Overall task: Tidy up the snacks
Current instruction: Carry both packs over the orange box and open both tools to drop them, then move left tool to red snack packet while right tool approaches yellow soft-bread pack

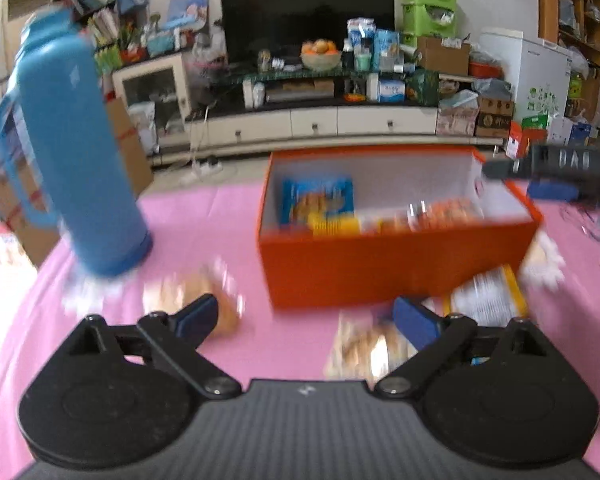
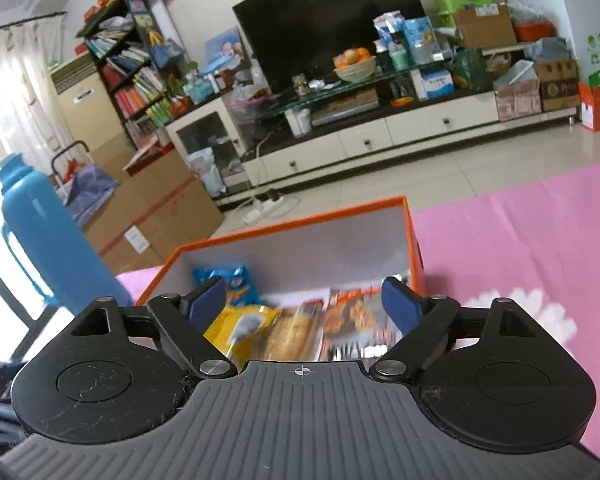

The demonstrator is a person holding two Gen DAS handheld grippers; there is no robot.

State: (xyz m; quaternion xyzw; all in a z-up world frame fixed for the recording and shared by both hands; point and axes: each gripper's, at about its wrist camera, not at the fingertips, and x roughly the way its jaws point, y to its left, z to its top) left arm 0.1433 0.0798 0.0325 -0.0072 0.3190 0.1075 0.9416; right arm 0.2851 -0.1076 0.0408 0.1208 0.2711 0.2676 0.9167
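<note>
You were midway through packing: the orange cardboard box with the white lining (image 1: 396, 268) already held several packets, a blue biscuit pack (image 1: 318, 200) propped against its far wall, a yellow packet (image 2: 244, 326) in front of that, and an orange-red wrapper (image 2: 356, 320) towards the box's right end. Your right gripper (image 2: 304, 300) hung just above the box interior with its jaws spread wide and nothing between the blue pads (image 2: 400, 304), so I judged its packet was already dropped in. Your left gripper (image 1: 306, 316) was likewise released and empty, poised over the pink tablecloth (image 1: 204, 216) in front of the box. Loose snacks lay there: a clear-wrapped brownish pastry (image 1: 228, 304) to the front left of the box, another (image 1: 364, 348) just before its front wall, and a yellow-edged white packet (image 1: 488, 296) touching its front right corner. The next move probably called for lowering the left jaws around the nearest pastry, closing gently on the crinkly wrap, and keeping clear of the tall blue plastic flask (image 1: 72, 140) left of the box.
</note>
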